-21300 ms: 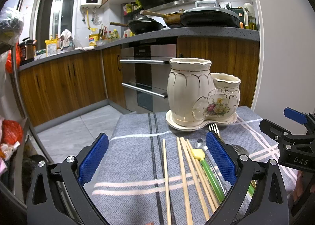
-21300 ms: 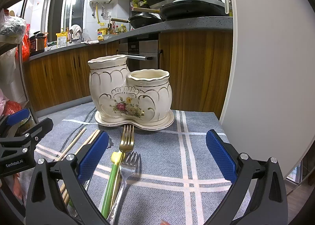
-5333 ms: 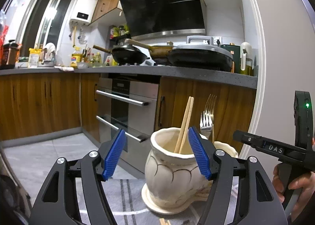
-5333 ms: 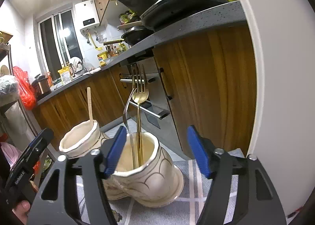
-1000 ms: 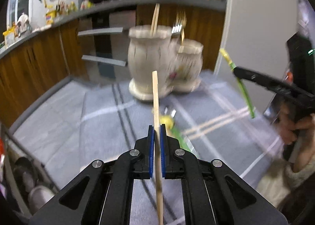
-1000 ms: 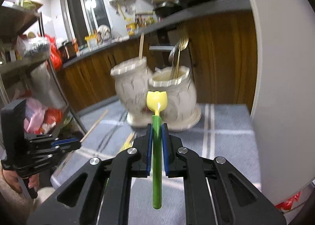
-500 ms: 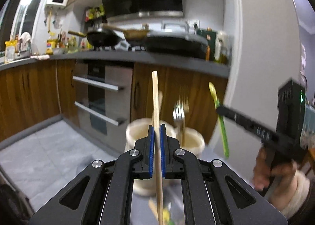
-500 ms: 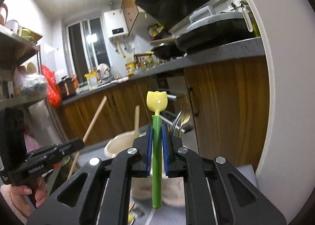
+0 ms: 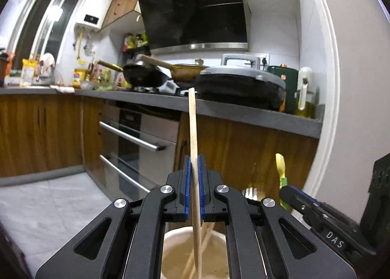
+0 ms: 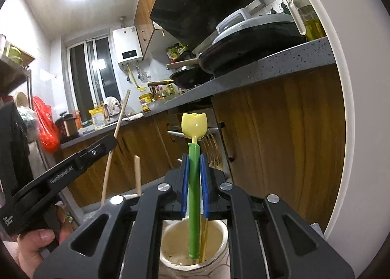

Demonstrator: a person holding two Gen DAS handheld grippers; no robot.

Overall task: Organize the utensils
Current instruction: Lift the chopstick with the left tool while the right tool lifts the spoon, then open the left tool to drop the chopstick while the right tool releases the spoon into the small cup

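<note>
1. The left gripper (image 9: 193, 186) has its blue pads pressed together on a wooden chopstick (image 9: 193, 132). The stick stands nearly upright, and its lower end hangs inside the mouth of the taller pot (image 9: 195, 254) of the ceramic holder.
2. The right gripper (image 10: 194, 186) pinches a green-handled utensil (image 10: 194, 188) with a yellow tulip-shaped head. The head points up; the handle's lower end is inside the rim of the shorter pot (image 10: 192, 244).
3. Other chopsticks already lean in the taller pot, just beside the held one. A gold fork (image 10: 212, 147) stands in the shorter pot, close to the green handle.
4. In the right wrist view, the left gripper appears at the left, held by the person's hand (image 10: 36, 247). The two tools work near each other.
5. Judged step: both items are positioned for release into their pots.
6. Risks from here:
   - Releasing while a tip is high may let the item bounce or tip over the rim.
   - A held item may catch on the utensils already inside and lever them out.
   - The two tools may collide, since the pots are joined.
   - Sideways pressure on a rim may tilt the holder.
</note>
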